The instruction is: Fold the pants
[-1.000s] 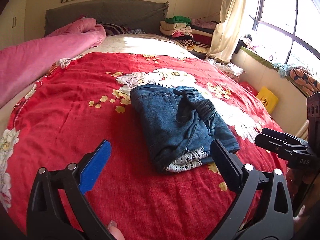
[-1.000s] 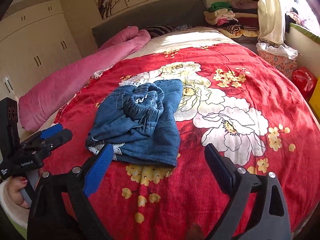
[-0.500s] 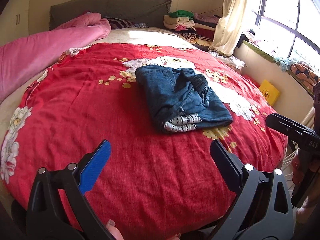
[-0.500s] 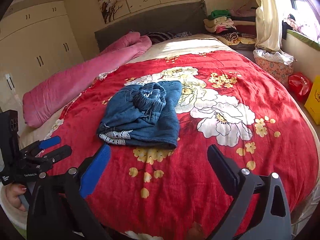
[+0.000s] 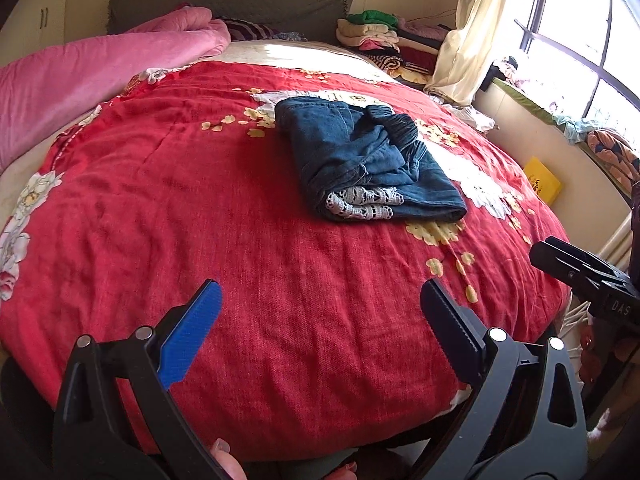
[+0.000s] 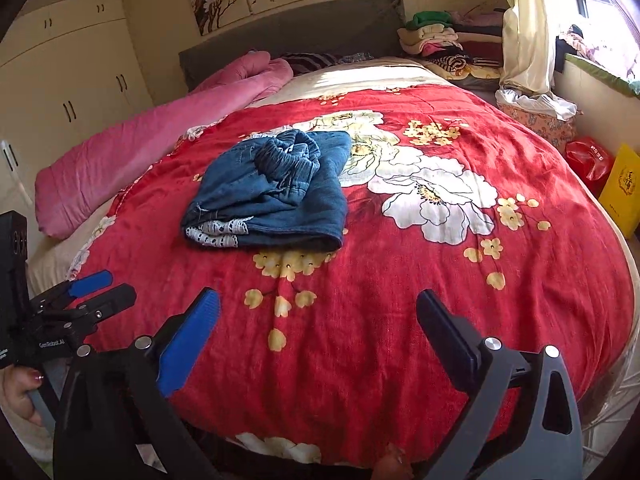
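Note:
Blue denim pants (image 5: 368,160) (image 6: 272,192) with white lace trim lie folded in a bundle in the middle of the red flowered bedspread (image 5: 180,208) (image 6: 400,300). My left gripper (image 5: 318,304) hangs open near the foot of the bed, well short of the pants, nothing between its fingers. My right gripper (image 6: 318,312) is likewise open and empty, also back from the bundle. Each gripper shows at the edge of the other's view: the right gripper (image 5: 580,276) at the right, the left gripper (image 6: 88,292) at the left, held by a hand (image 6: 20,396).
A rolled pink quilt (image 5: 88,76) (image 6: 152,144) lies along the bed's left side. Stacked folded clothes (image 5: 372,36) (image 6: 440,44) sit by the headboard. A curtain (image 5: 468,32), a yellow box (image 5: 542,180) (image 6: 624,188) and a red bag (image 6: 588,160) stand on the window side.
Both grippers have drawn back from the pants toward the foot of the bed; the bundle now looks smaller and farther away. The pants have not moved.

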The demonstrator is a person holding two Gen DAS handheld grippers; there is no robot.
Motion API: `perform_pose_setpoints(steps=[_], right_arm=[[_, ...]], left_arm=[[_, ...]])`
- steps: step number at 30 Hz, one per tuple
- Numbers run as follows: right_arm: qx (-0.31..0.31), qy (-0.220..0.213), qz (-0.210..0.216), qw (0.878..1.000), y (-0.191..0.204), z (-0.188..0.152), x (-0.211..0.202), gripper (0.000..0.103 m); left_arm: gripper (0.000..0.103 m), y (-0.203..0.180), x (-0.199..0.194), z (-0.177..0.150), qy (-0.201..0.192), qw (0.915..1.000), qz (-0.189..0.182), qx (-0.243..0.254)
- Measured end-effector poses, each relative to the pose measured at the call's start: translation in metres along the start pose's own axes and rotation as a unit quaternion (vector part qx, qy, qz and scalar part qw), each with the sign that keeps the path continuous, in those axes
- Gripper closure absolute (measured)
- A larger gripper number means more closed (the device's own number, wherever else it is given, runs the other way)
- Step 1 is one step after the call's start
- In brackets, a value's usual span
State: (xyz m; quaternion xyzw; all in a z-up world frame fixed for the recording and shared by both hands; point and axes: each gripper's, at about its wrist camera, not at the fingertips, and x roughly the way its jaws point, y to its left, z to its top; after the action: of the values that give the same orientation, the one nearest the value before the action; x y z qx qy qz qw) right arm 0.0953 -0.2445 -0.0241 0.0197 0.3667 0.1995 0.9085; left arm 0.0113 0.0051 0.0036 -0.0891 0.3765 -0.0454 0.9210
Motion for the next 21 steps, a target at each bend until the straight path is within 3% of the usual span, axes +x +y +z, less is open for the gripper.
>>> perform_pose_setpoints(steps=[21], right_arm=[[-0.004,-0.001,-0.006,1.000,0.0021,0.0014,0.0002,0.005]], left_arm=[[0.010,-0.0053,0.0024,-0.0023,0.003,1.0000,0.004,0.006]])
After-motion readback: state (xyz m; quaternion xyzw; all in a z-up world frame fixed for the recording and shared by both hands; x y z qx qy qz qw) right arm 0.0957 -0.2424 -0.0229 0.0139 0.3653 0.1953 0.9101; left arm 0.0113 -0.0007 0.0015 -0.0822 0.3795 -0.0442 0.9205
